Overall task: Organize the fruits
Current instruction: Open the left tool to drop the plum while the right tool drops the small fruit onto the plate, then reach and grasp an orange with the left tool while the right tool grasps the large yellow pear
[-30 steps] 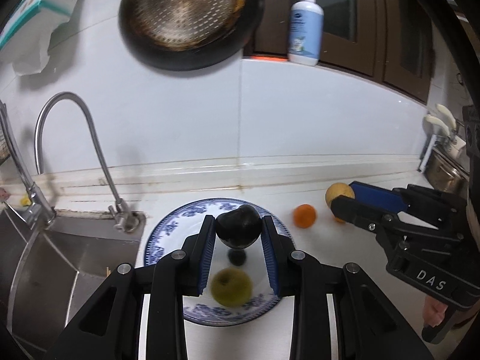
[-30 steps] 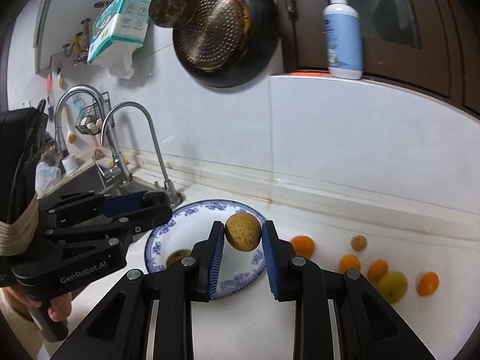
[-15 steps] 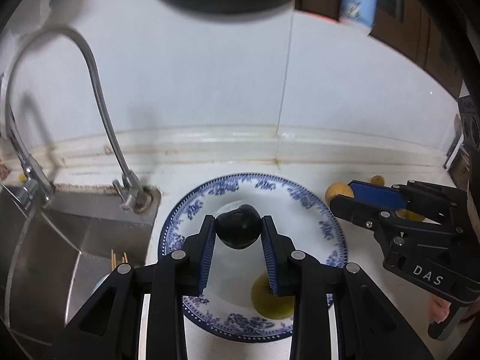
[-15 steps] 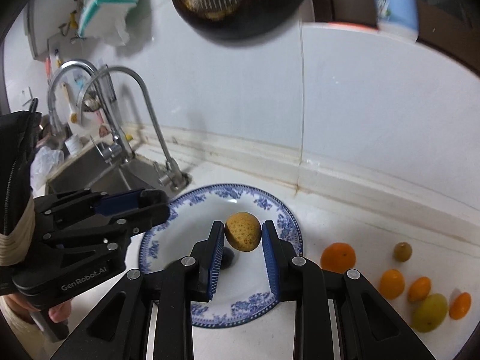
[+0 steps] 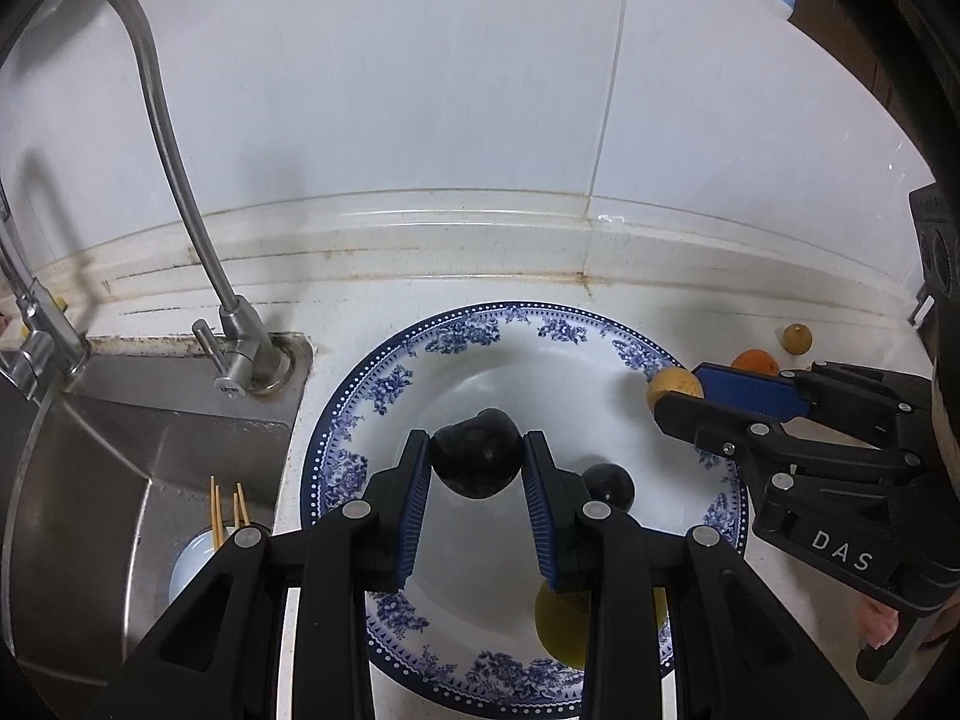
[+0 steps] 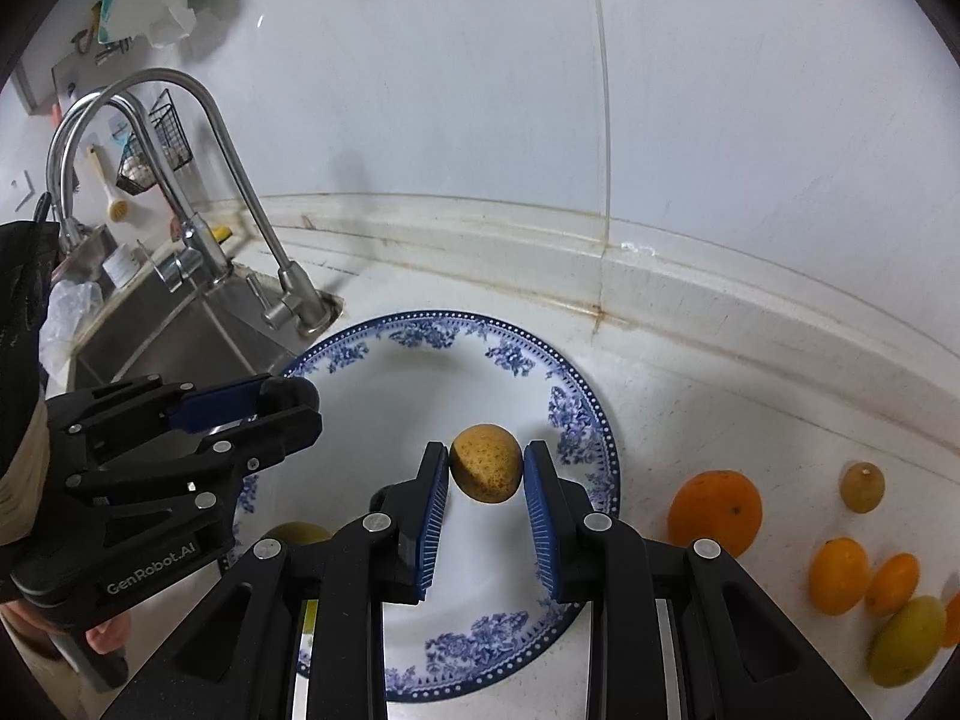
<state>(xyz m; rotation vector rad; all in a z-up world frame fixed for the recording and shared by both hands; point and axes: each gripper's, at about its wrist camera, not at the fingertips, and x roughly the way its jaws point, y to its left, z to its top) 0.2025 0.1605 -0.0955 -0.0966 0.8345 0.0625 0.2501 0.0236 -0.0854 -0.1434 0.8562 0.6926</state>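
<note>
A blue-and-white plate (image 5: 384,390) (image 6: 576,414) lies on the white counter beside the sink. My left gripper (image 5: 477,456) is shut on a dark, nearly black fruit (image 5: 477,459), held low over the plate's middle. On the plate lie a small dark fruit (image 5: 612,483) and a green fruit (image 5: 561,621) (image 6: 297,534), the latter partly hidden by my fingers. My right gripper (image 6: 486,471) is shut on a speckled yellow-brown fruit (image 6: 486,471) over the plate's right part; the same gripper (image 5: 690,393) and fruit (image 5: 672,384) show at the right of the left wrist view.
A steel sink (image 5: 120,480) and curved tap (image 5: 180,180) (image 6: 240,180) stand left of the plate. Right of it on the counter lie an orange (image 6: 714,510), several small orange fruits (image 6: 840,576), a yellow-green one (image 6: 909,639) and a small olive one (image 6: 861,486). The tiled wall rises behind.
Both grippers have come down and forward toward the plate, each still holding its fruit. The plate looms larger, and the pan and bottle on the wall have slid out of view at the top.
</note>
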